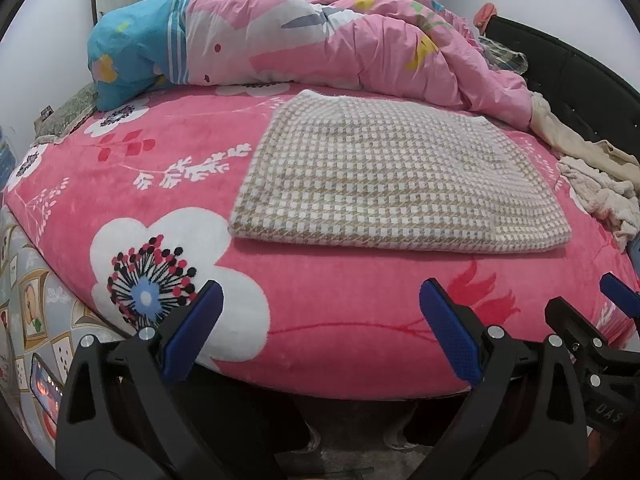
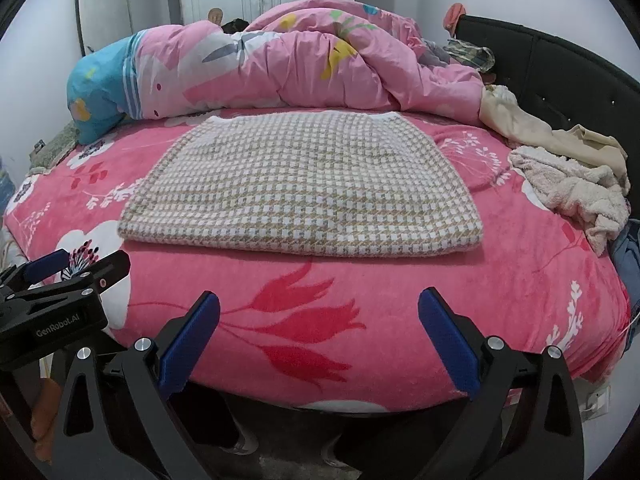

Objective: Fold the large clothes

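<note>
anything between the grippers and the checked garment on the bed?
Nothing visible. Both the left gripper and right gripper are open at the bed's near edge, and only bare pink blanket lies between them and the folded checked garment.

Your pink duvet (image 2: 304, 68) hides the bed's far side and part of the black headboard (image 2: 568, 76). Blue garment (image 2: 628, 256): cut off at right edge. Phone (image 1: 46, 390): screen too small to read.
</note>
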`<state>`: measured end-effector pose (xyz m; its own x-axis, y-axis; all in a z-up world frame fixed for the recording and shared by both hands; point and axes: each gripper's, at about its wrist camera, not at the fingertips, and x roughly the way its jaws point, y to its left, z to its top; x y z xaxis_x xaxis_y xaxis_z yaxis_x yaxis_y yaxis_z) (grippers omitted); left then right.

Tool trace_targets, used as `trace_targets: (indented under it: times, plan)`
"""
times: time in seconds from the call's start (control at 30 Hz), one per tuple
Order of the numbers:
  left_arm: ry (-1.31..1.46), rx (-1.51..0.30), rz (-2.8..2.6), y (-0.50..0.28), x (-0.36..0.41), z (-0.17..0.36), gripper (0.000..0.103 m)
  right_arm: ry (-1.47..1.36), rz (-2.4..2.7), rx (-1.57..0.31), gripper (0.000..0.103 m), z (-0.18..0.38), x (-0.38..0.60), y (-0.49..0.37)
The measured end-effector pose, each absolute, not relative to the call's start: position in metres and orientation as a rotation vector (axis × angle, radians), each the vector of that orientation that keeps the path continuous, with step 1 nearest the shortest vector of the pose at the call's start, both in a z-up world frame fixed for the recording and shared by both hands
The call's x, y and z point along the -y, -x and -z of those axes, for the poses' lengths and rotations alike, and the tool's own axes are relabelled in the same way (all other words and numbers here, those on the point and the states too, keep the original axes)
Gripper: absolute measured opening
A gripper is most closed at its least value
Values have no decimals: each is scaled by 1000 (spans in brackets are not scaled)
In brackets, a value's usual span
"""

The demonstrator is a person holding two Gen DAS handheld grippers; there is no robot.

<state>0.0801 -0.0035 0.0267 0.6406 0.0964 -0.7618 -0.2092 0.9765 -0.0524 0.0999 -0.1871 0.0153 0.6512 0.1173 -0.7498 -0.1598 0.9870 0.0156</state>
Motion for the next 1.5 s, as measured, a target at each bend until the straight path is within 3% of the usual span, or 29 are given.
trace_targets:
  times: [1.5]
  plan:
    - [136,-849,-183,-77,6,-31,95,59,-145,-835,97,-20,184,-99]
